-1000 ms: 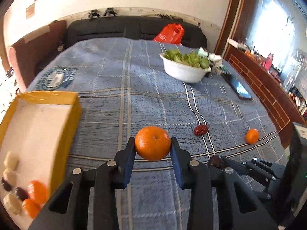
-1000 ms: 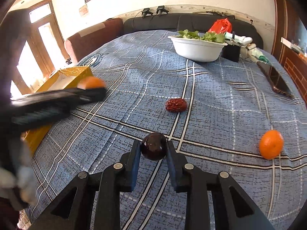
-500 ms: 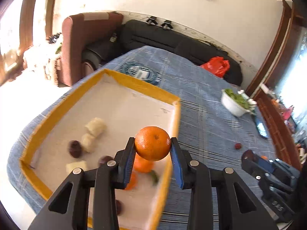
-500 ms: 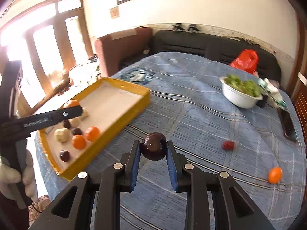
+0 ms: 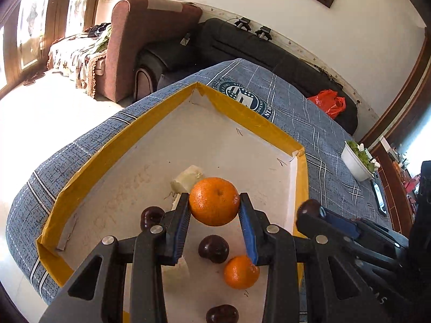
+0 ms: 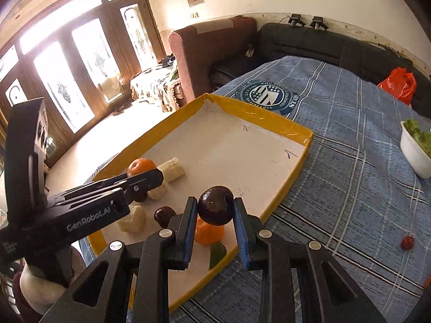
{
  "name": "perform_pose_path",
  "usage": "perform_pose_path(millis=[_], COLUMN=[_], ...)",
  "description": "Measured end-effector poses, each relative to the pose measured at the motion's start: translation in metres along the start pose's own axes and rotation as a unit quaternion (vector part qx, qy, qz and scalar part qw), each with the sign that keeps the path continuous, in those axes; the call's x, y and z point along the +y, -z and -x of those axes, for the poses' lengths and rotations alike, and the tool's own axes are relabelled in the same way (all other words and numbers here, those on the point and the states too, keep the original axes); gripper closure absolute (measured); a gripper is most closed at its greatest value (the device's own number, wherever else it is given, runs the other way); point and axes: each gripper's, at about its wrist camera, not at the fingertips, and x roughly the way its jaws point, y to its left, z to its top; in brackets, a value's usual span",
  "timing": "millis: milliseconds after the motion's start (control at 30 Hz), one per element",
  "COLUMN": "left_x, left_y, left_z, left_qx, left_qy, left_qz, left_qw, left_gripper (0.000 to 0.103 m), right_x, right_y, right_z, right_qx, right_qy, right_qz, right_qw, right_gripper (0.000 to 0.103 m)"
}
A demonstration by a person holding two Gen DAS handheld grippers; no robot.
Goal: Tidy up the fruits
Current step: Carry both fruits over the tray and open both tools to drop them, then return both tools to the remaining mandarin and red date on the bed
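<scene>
Over the yellow-rimmed tray, where a second ago lay open blue cloth, the left gripper pinches an orange between its fingers; the right gripper pinches a dark plum above the tray's near edge. Inside lie one orange, three plums, and pale banana pieces.

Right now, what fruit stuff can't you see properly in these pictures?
- Left wrist view: a dark fruit is cut off by the bottom edge.
- Right wrist view: the orange in the yellow tray sits half behind the held dark fruit.
- Right wrist view: the small red fruit is too small to name.
</scene>
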Motion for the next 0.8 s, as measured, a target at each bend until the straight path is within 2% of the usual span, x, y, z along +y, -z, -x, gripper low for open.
perform_pose_path(millis=[133, 333, 567, 667, 733, 800], left_x=[0.000, -0.003, 0.001, -0.001, -0.004, -0.009], left_y=[0.000, -0.001, -0.005, -0.006, -0.006, -0.005], left_z=[-0.014, -0.021, -0.009, 0.003, 0.010, 0.018], left_qx=[0.016, 0.022, 0.009, -0.005, -0.012, -0.019], left_qy=[0.009, 0.020, 0.019, 0.019, 0.009, -0.004], left_qz=[-0.001, -0.006, 0.009, 0.011, 0.010, 0.006], left_qw=[0.9998, 0.9995, 0.9997, 0.9997, 0.9998, 0.9998], left_gripper=[0.068, 0.067, 0.043, 0.036, 0.025, 0.020], right_x=[-0.009, -0.017, -0.024, -0.023, -0.023, -0.023], right_y=[-0.010, -0.017, -0.019, -0.016, -0.015, -0.013], right_z=[-0.037, -0.064, -0.068, -0.057, -0.047, -0.035], right_qx=[0.029, 0.049, 0.048, 0.038, 0.029, 0.018], right_qy=[-0.012, -0.009, -0.014, -0.015, -0.015, -0.011], right_qz=[-0.021, -0.030, -0.045, -0.052, -0.053, -0.053], right_qw=[0.999, 0.998, 0.998, 0.998, 0.998, 0.998], right_gripper=[0.073, 0.073, 0.070, 0.064, 0.063, 0.060])
